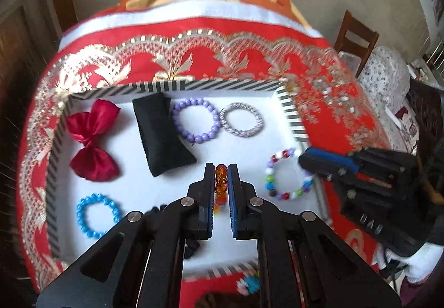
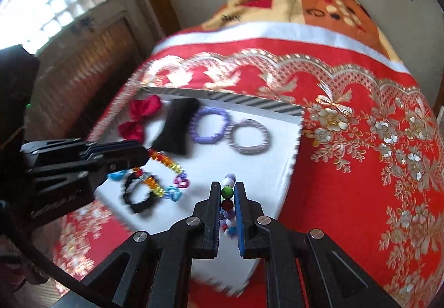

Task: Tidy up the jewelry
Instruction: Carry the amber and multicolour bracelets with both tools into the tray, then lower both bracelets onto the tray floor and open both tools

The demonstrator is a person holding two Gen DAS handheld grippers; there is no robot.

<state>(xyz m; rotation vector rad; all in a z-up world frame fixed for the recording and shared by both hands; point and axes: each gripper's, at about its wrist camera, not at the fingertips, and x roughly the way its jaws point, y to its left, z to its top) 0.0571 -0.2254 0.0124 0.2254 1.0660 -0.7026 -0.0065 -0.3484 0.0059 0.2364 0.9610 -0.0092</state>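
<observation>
A shallow tray with a striped rim (image 1: pixel 222 85) and a white floor lies on the red cloth. My left gripper (image 1: pixel 221 169) is shut on an amber bead bracelet (image 1: pixel 220 183) above the tray floor. In the right wrist view that gripper (image 2: pixel 144 156) comes in from the left, the amber bracelet (image 2: pixel 163 160) trailing from it. My right gripper (image 2: pixel 227 185) is shut on a multicolour bead bracelet (image 2: pixel 227 192). In the left wrist view the multicolour bracelet (image 1: pixel 288 174) hangs from the right gripper (image 1: pixel 302 159) at the tray's right side.
On the tray floor lie a red bow (image 1: pixel 91 138), a black cushion (image 1: pixel 162 135), a purple bead bracelet (image 1: pixel 194 120), a silver bracelet (image 1: pixel 241 119), a blue bracelet (image 1: pixel 98 215) and a black bracelet (image 2: pixel 138 197). A wooden chair (image 1: pixel 355 35) stands beyond the table.
</observation>
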